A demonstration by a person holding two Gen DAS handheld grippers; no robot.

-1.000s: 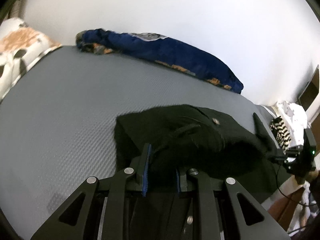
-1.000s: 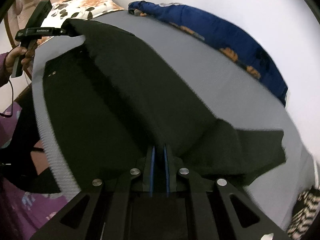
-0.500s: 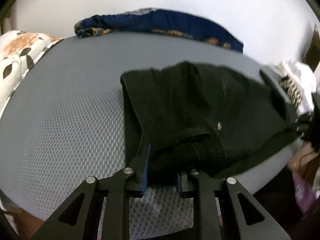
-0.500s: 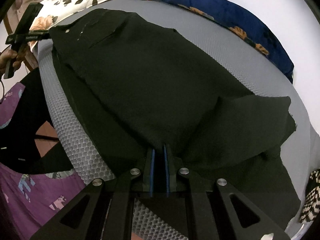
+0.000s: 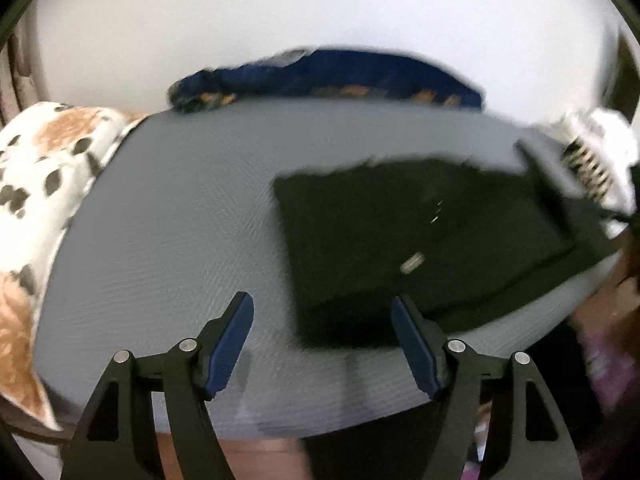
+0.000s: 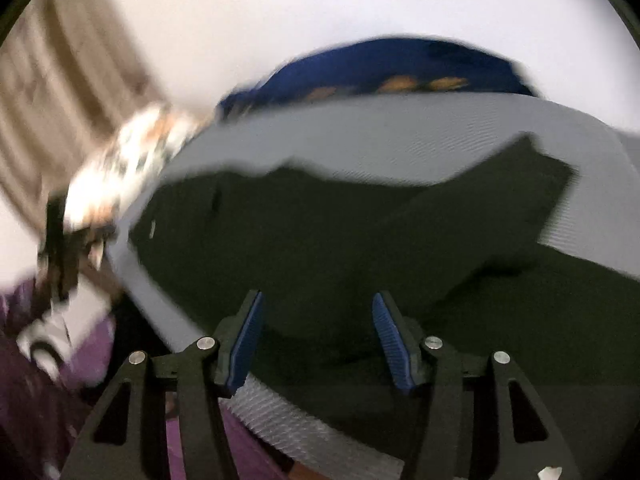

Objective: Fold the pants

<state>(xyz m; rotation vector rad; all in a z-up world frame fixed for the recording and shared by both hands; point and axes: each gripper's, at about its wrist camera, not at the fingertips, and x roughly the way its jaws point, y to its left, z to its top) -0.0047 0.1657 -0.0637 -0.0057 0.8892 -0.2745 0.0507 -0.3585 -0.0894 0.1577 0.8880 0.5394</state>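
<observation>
- the black pants [image 5: 420, 240] lie on the grey mattress [image 5: 180, 220], toward its near edge, doubled over lengthwise so 1 leg sits on the other; the waist end with its metal button [image 5: 412, 262] faces the left tongs.
- from the right wrist view the leg ends are not squared yet: 1 hem [image 6: 532, 184] splays out across the mattress apart from the layer beneath it.
- i judge the first fold done and laid down; the crosswise folds that make a compact bundle are left, and that loose hem wants tidying first.
- the left gripper [image 5: 322, 342] stands wide apart with nothing between its blue pads [image 5: 232, 344], just short of the waist corner.
- the right gripper [image 6: 316, 344] is also parted and empty, hanging over the dark cloth without pressing it.
- against a second ago: both tongs were pinched on the fabric, carrying it over; their jaws have just been opening, the cloth has dropped flat, and both hands have pulled back.
- a blue blanket [image 5: 328, 76] lies along the wall and a floral pillow [image 5: 44, 168] sits at the left end, both clear of the pants.
</observation>
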